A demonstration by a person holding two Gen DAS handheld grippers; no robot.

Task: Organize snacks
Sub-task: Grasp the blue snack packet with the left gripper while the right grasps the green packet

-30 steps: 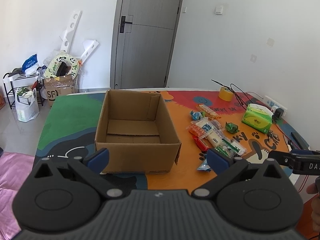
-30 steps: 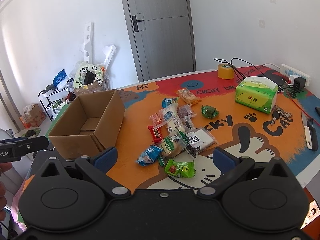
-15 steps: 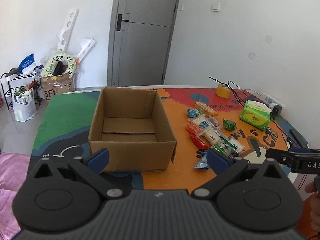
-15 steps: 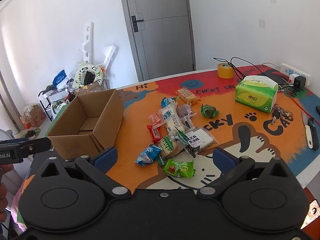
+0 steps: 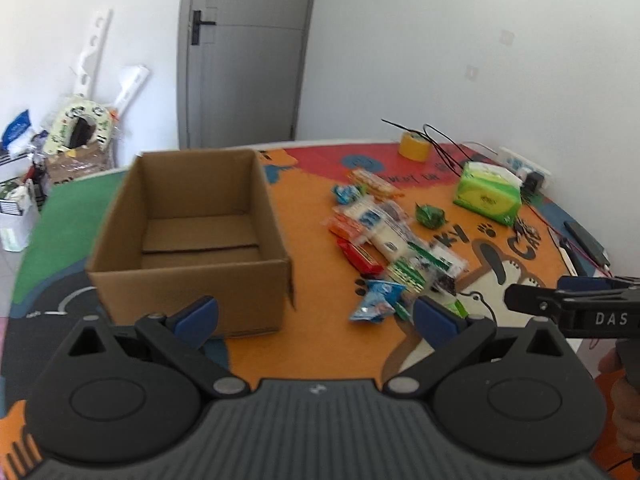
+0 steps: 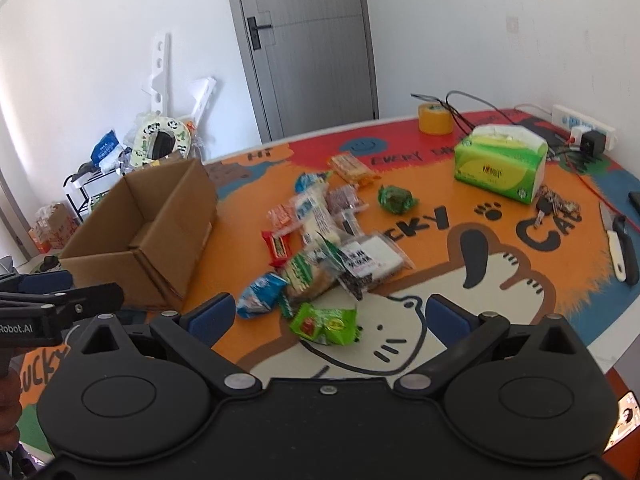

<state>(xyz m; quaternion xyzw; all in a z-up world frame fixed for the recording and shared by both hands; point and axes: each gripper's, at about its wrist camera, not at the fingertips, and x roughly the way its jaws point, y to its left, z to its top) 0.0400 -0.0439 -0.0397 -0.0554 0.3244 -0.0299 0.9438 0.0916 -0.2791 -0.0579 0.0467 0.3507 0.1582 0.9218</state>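
Note:
An empty brown cardboard box (image 5: 192,220) (image 6: 148,236) stands open on the colourful table mat. To its right lies a loose pile of snack packets (image 5: 384,236) (image 6: 320,236): a blue one (image 5: 376,300) (image 6: 262,289), a red bar (image 5: 358,255) (image 6: 277,246), a green packet (image 6: 324,322) and a green candy (image 5: 429,216) (image 6: 394,199). My left gripper (image 5: 316,314) is open in front of the box's near right corner. My right gripper (image 6: 330,314) is open just short of the green packet. Nothing sits between either pair of fingers.
A green tissue box (image 5: 488,194) (image 6: 500,162), a yellow tape roll (image 5: 414,147) (image 6: 435,119), black cables, keys (image 6: 554,204), a knife (image 6: 618,248) and a power strip (image 6: 582,124) occupy the table's right side. Clutter and a grey door (image 5: 244,52) stand behind.
Both grippers have moved forward and lower toward the table, so the box and the snacks look larger. The left view has swung slightly right. Nothing was grasped.

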